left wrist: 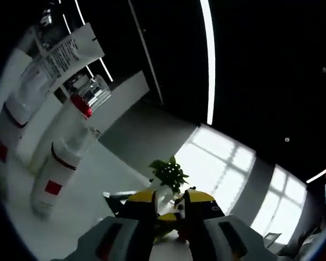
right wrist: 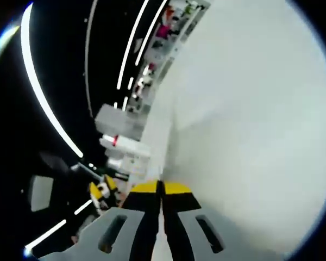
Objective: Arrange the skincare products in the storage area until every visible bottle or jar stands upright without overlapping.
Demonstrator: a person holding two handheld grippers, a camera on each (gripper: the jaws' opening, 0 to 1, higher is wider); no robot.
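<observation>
dark ceiling with long bright light strips fills the upper right of the left gripper view, above a bright window (left wrist: 233, 163) at lower right. a white counter (left wrist: 92, 201) runs along the lower left of that frame, steeply tilted by the camera. on it, at the left edge, stand the skincare products: a white bottle (left wrist: 57, 176) with a red label and clear cap at lower left, a taller bottle (left wrist: 70, 117) with a red and silver cap above it, a white tube (left wrist: 62, 54) with printed text at upper left, and another red-labelled bottle (left wrist: 8, 128) at the far left edge. they sit close together; whether they touch cannot be told. a green plant (left wrist: 168, 174) shows near the frame's centre, just above the left gripper (left wrist: 169, 209), whose yellow-tipped fingers stand slightly apart, holding nothing.

white counter (right wrist: 250, 125) also covers the right half of the right gripper view. the right gripper (right wrist: 161, 190) rises at bottom centre, its yellow-tipped fingers pressed together with nothing between them. at lower left of that frame the left gripper's yellow tips show small. white boxes (right wrist: 122, 128) and cluttered shelves (right wrist: 168, 24) lie left of centre and at the top.
</observation>
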